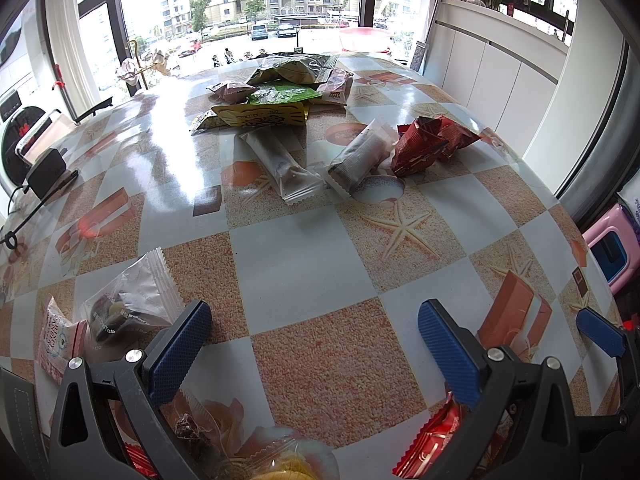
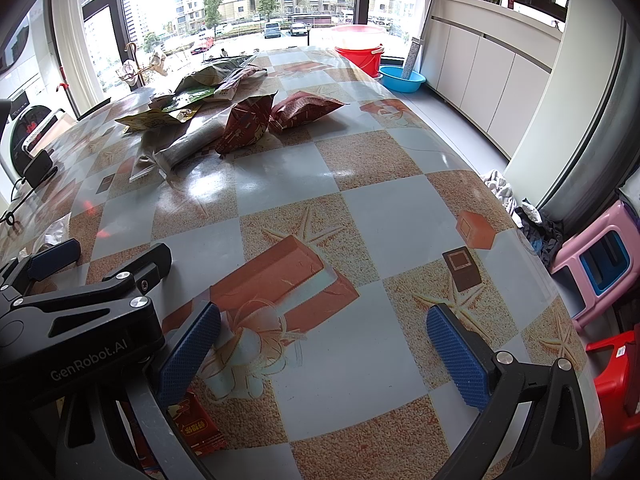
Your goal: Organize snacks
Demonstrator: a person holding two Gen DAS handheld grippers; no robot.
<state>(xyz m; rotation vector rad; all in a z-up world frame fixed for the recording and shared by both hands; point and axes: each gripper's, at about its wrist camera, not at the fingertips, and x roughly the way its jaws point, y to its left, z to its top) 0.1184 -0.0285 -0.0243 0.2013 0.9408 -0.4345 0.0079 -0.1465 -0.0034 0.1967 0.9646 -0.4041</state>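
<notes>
Both the left tongs and right tongs gape empty, each hiding part of a red packet.

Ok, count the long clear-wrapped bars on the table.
2 bars: left bar mid-table, right bar beside the red bags. The far pile may hide more.

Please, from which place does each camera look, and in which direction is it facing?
Left wrist: sits behind the open left tongs, low over the table, facing the window; the right tongs' fingertip shows.
Right wrist: sits behind the open right tongs, same heading, further right; the left tongs show.
Shared: snack pile, red packets.
</notes>
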